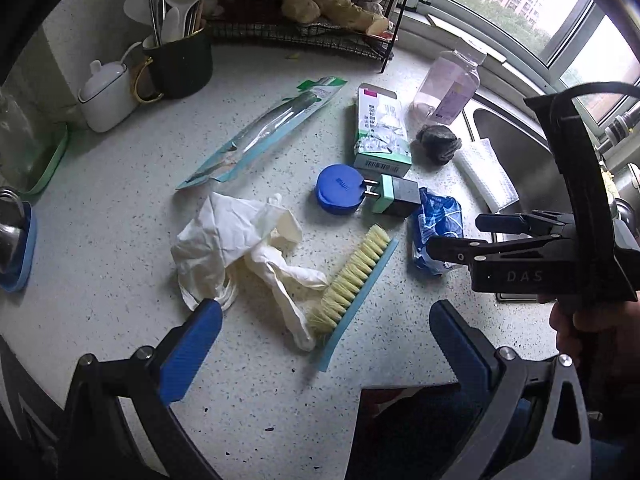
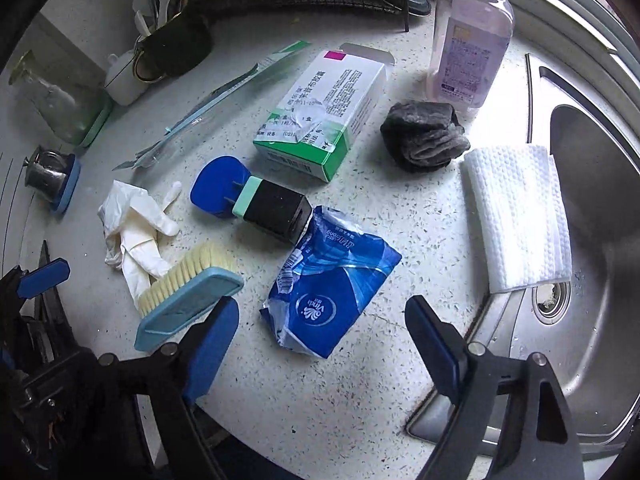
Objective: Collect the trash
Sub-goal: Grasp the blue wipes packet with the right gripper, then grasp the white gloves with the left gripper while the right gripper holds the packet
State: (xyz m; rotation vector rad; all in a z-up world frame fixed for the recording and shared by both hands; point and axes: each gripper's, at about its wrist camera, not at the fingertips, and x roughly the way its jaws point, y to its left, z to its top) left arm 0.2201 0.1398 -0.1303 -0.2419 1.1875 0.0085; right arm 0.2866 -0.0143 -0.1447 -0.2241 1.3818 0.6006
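Litter lies on the speckled counter. White crumpled gloves [image 1: 240, 236] lie just beyond my open, empty left gripper [image 1: 324, 320]. A blue tissue pack [image 2: 332, 288] lies just ahead of my open, empty right gripper [image 2: 320, 320]; in the left wrist view the pack [image 1: 436, 220] sits behind the right gripper [image 1: 460, 236]. A green and white box [image 2: 320, 116], an empty toothbrush package [image 1: 264, 128], a blue lid [image 1: 336, 188], a clear bottle [image 2: 472, 40] and a grey wad [image 2: 424, 136] lie further back.
A scrub brush [image 1: 352, 288] lies by the gloves. A black and green plug adapter [image 2: 272, 208] rests against the lid. A folded white cloth [image 2: 516, 216] hangs over the steel sink [image 2: 592, 240] rim at right. A utensil cup [image 1: 180, 60], white pot [image 1: 106, 94] and wire rack [image 1: 304, 20] stand behind.
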